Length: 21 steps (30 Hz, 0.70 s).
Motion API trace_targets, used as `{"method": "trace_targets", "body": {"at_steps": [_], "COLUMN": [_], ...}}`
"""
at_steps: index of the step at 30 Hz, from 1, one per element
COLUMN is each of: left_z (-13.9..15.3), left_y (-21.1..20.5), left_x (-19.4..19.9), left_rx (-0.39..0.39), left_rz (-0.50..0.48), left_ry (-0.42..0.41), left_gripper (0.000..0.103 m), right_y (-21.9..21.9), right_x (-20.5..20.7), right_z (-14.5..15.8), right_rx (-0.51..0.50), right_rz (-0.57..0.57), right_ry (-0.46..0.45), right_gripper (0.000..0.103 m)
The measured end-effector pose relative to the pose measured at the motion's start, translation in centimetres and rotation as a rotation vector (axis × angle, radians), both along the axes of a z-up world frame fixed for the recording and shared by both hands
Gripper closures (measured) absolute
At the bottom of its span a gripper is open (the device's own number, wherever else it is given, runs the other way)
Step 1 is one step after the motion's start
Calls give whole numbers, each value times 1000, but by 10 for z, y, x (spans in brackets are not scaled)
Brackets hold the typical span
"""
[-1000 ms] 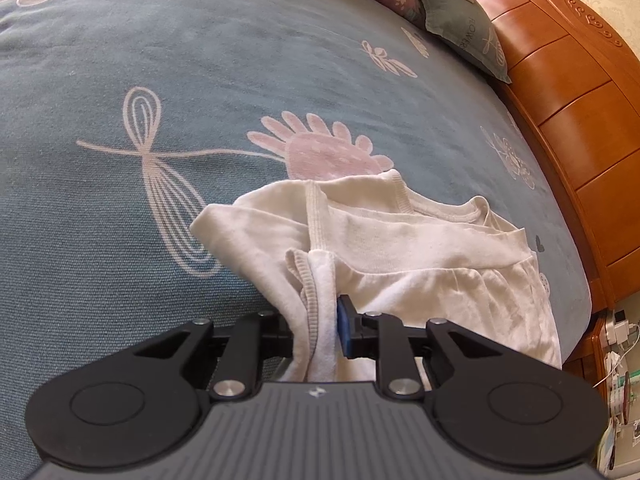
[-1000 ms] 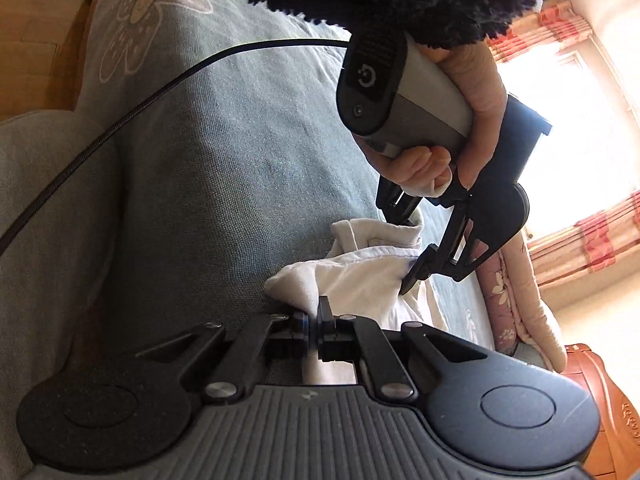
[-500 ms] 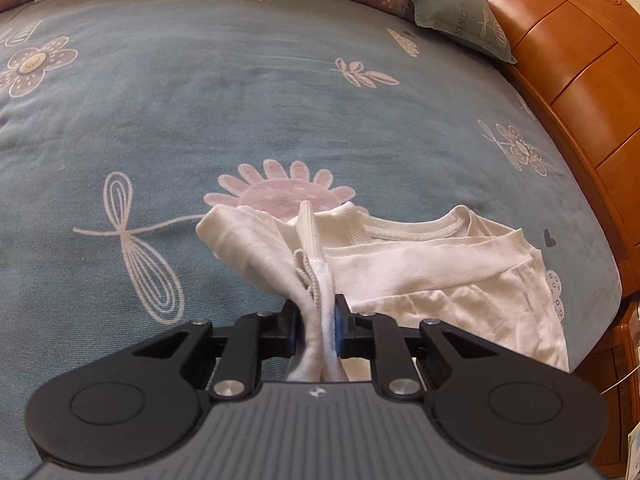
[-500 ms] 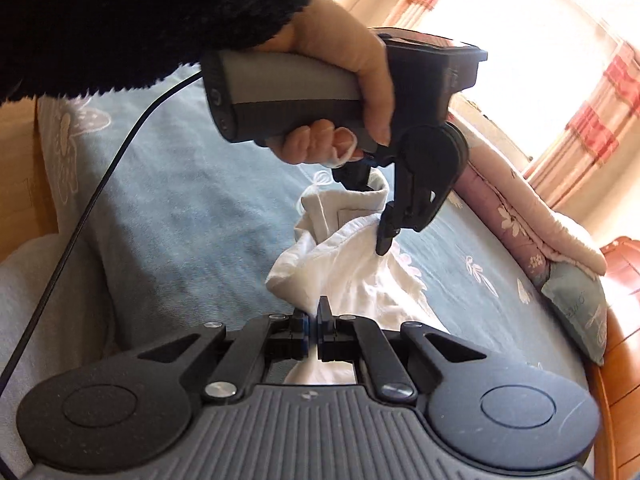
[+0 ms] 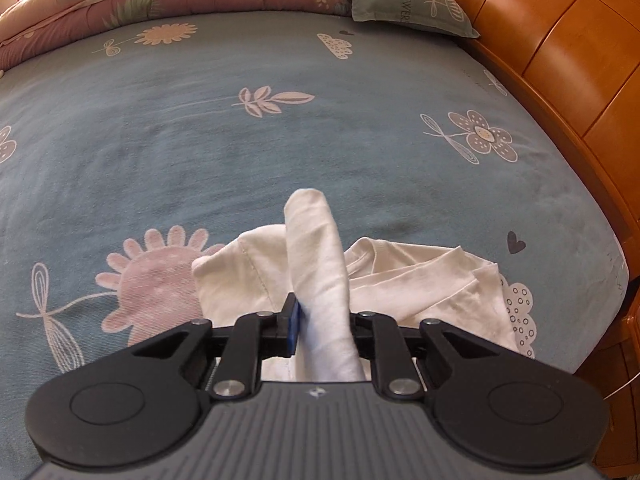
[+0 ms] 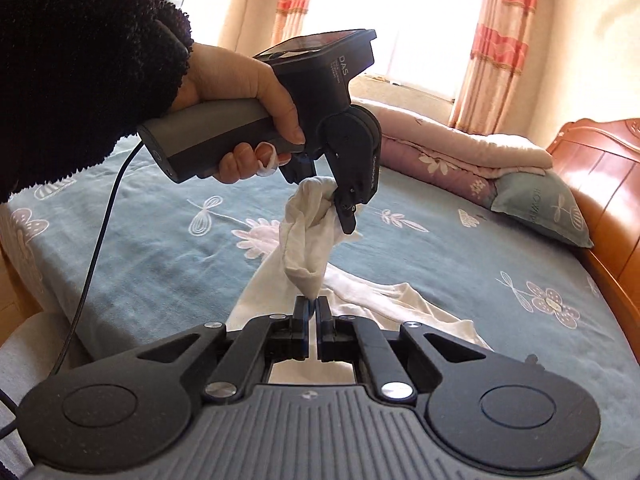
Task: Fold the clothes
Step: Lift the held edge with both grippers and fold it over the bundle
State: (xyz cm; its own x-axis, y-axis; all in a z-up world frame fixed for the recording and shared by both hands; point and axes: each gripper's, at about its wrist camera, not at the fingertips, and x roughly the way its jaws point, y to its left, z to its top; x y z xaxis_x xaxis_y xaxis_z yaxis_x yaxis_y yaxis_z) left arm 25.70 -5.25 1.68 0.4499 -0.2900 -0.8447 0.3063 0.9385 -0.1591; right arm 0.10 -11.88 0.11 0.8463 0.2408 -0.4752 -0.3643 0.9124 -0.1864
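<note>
Both lifted off the bedspread (image 5: 280,152) since a second ago, left gripper (image 5: 324,320) and right gripper (image 6: 311,312) each clamped on the white garment (image 6: 308,248), ready for spreading.

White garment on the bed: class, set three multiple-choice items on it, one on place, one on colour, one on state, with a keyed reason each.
1. Where does the low part of the white garment lie?
A. on the blue bedspread
B. on the wooden headboard
C. on the pillow

2. What colour are the curtains?
A. green
B. plain white
C. cream with red bands

3. How is the garment held?
A. by no claw
B. by both claws
C. by the left claw only

Key: 1 A, fabric rests on the bedspread. 2 C, red bands cross the cream cloth. 3 B, the left claw and right claw each pinch fabric.
</note>
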Motion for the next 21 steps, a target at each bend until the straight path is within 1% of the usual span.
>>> {"method": "trace_targets", "body": {"at_steps": [6, 12, 15, 18, 20, 21], "left_z": [-9, -16, -21, -26, -30, -32], "left_y": [-50, -88, -102, -110, -104, -97], "left_x": [8, 14, 17, 18, 17, 16], "left_rx": [29, 66, 96, 148, 167, 169], "left_rz": [-13, -48, -66, -105, -117, -115], "left_ry": [-13, -14, -6, 12, 14, 22], "left_gripper": [88, 88, 88, 88, 88, 88], "right_y": [-41, -74, -91, -97, -93, -89], "right_x": [-2, -3, -4, -7, -9, -9], "right_z": [-6, -14, -18, -23, -24, -25], "right_rx": [60, 115, 165, 218, 249, 247], "right_rz": [-79, -140, -159, -155, -109, -86], "right_ry": [-3, 19, 52, 85, 109, 112], "right_gripper": [98, 98, 98, 98, 98, 98]}}
